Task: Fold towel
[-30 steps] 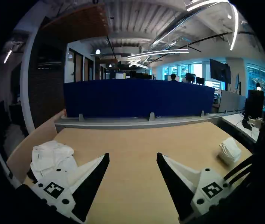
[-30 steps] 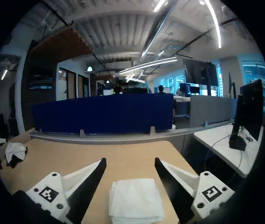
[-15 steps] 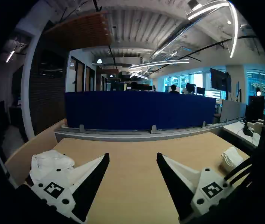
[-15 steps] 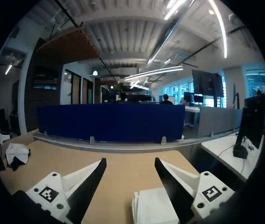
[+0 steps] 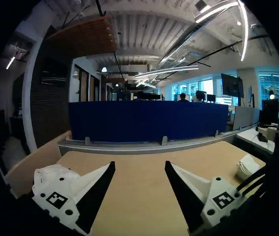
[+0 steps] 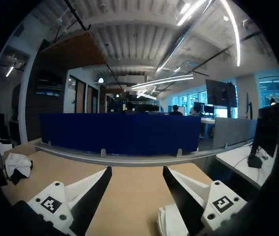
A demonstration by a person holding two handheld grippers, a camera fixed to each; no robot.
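In the left gripper view, my left gripper (image 5: 139, 177) is open over the wooden table (image 5: 139, 188), nothing between its fingers. A crumpled white towel (image 5: 50, 175) lies at the table's left edge, partly behind the left finger. A folded white stack (image 5: 247, 166) sits at the far right edge. In the right gripper view, my right gripper (image 6: 137, 181) is open and empty. The folded white stack (image 6: 169, 220) lies low on the table, partly behind the right finger. The crumpled towel (image 6: 17, 163) rests on something dark at the far left.
A blue partition (image 5: 147, 120) with a grey rail runs along the table's far edge. A white desk (image 6: 245, 165) with a dark monitor (image 6: 265, 133) stands to the right. Bare wood (image 6: 135, 200) stretches between the towel and the stack.
Both views have tilted upward. The folded stack slid down and to the right in the right gripper view, now partly behind the right finger. The crumpled towel sank lower behind the left gripper's finger.
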